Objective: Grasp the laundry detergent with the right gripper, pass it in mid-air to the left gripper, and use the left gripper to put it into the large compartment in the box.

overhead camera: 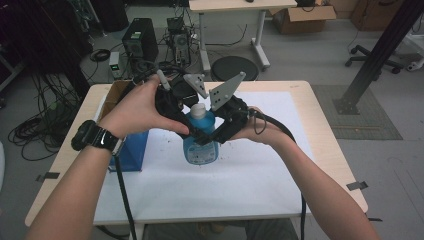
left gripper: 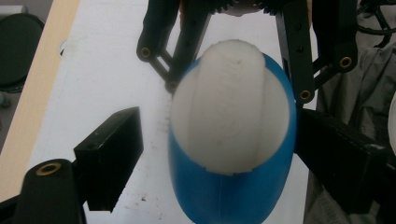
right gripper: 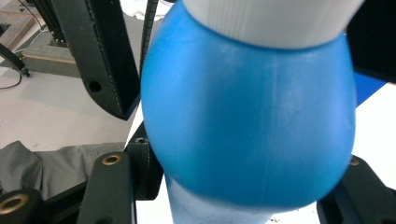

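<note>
One blue bottle (overhead camera: 200,142): right tool (overhead camera: 220,131) seemingly clenched on it, left tool (overhead camera: 192,116) released.

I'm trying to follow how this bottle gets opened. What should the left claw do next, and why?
Probably close the left claw the rest of the way onto the white cap. In the left gripper view one jaw stands apart from the cap, so there is no grip for twisting yet. The right claw already clamps the blue bottle by its body, steadying it.
</note>
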